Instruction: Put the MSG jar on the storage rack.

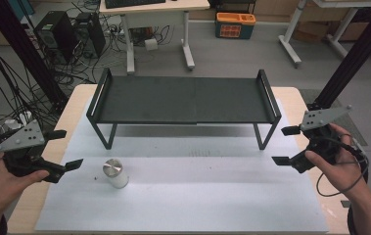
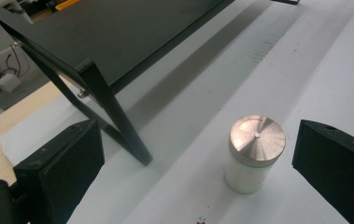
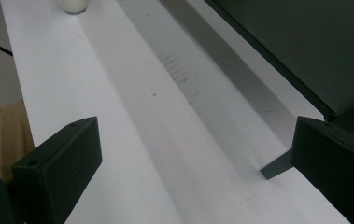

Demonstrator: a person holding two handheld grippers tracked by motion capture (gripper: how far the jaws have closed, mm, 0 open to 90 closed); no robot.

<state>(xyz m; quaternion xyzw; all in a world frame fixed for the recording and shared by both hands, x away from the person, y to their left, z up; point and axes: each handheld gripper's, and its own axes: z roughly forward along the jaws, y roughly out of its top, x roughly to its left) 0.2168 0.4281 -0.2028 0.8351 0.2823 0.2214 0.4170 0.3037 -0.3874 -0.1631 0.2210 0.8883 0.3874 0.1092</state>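
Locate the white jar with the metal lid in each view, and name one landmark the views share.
High view: the jar stands on the white mat, lower left, just right of the left gripper.
Left gripper view: lower right of centre, upright between the open jaws.
Right gripper view: top left edge, base alone visible.
Shared landmark: the black shelf, also and.

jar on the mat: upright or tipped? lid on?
Upright, lid on. The jar stands on its white base on the white mat, with the round metal lid seated flat on top, facing up.
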